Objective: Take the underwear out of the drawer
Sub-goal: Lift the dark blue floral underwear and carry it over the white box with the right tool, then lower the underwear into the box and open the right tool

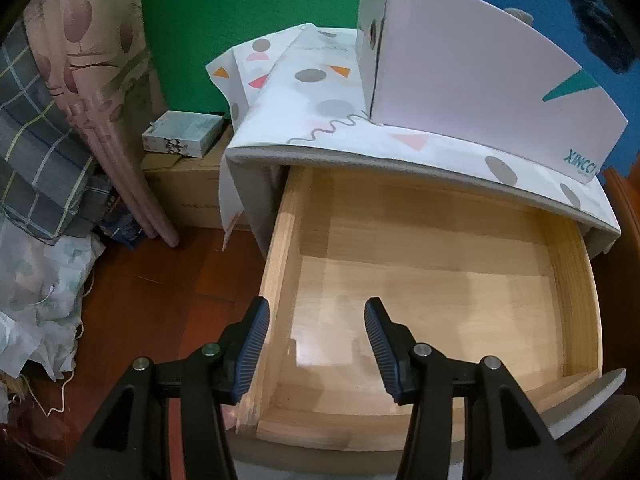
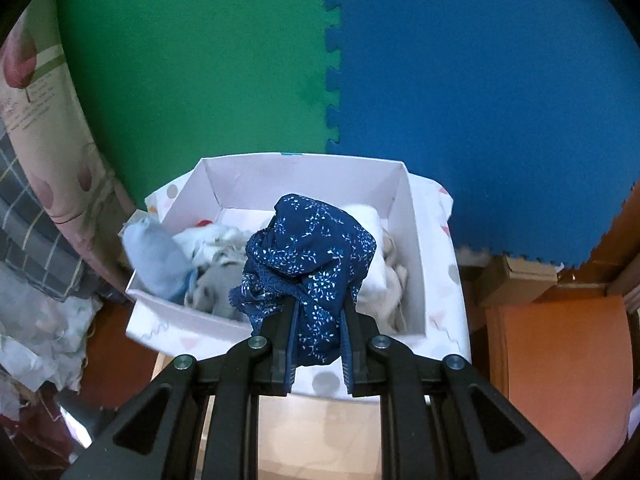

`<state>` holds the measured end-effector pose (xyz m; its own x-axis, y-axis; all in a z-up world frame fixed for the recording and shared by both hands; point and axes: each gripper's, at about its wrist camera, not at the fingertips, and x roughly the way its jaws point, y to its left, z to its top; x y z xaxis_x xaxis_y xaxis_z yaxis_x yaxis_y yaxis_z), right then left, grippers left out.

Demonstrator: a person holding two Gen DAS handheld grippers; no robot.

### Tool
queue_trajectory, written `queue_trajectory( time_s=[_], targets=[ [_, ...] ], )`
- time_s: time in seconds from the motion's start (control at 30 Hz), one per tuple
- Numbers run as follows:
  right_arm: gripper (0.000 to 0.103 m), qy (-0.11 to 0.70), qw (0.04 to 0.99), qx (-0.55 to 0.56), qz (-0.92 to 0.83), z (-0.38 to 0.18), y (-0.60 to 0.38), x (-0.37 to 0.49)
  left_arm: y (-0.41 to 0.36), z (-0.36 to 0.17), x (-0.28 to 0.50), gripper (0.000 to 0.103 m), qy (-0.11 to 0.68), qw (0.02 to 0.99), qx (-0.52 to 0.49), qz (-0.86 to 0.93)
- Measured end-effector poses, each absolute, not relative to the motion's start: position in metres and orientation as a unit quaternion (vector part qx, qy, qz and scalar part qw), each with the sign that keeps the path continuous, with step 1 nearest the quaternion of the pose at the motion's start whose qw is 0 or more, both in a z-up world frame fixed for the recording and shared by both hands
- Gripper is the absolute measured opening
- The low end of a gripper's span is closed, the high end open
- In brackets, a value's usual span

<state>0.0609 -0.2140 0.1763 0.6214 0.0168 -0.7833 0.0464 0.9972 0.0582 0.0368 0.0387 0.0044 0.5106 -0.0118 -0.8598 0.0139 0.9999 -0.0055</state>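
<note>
A pale wooden drawer (image 1: 420, 280) stands pulled out, and its bottom shows bare. My left gripper (image 1: 316, 312) hovers open over the drawer's near left corner, nothing between its fingers. In the right wrist view my right gripper (image 2: 318, 308) is shut on dark blue underwear (image 2: 312, 248) with a small white flower print. The cloth bunches above the fingertips and hangs in front of a white box (image 2: 404, 216). That box (image 1: 480, 80) sits on the cabinet top and holds several pale garments (image 2: 224, 256).
A patterned white cloth (image 1: 320, 92) covers the cabinet top. Left of the cabinet are cardboard boxes (image 1: 184, 184), a rolled pink mat (image 1: 100, 120) and piled bedding (image 1: 40, 260) on a red-brown floor. Green and blue foam mats (image 2: 480, 100) line the wall. An orange board (image 2: 560, 360) stands at the right.
</note>
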Motion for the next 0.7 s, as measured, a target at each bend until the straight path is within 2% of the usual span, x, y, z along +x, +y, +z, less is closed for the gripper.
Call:
queue_trajectory(
  time_s=[0.37,0.7],
  targets=[
    [0.016,0.469,0.883,0.004,-0.019,0.149,-0.193,0.118,0.037,0.006,0.034,0.051,0.49,0.872,0.005,-0.007],
    [0.018,0.501,0.865,0.022,-0.013,0.112,-0.185,0.142,0.037,0.006,0.035,0.051,0.491,0.871,0.009,-0.007]
  ],
)
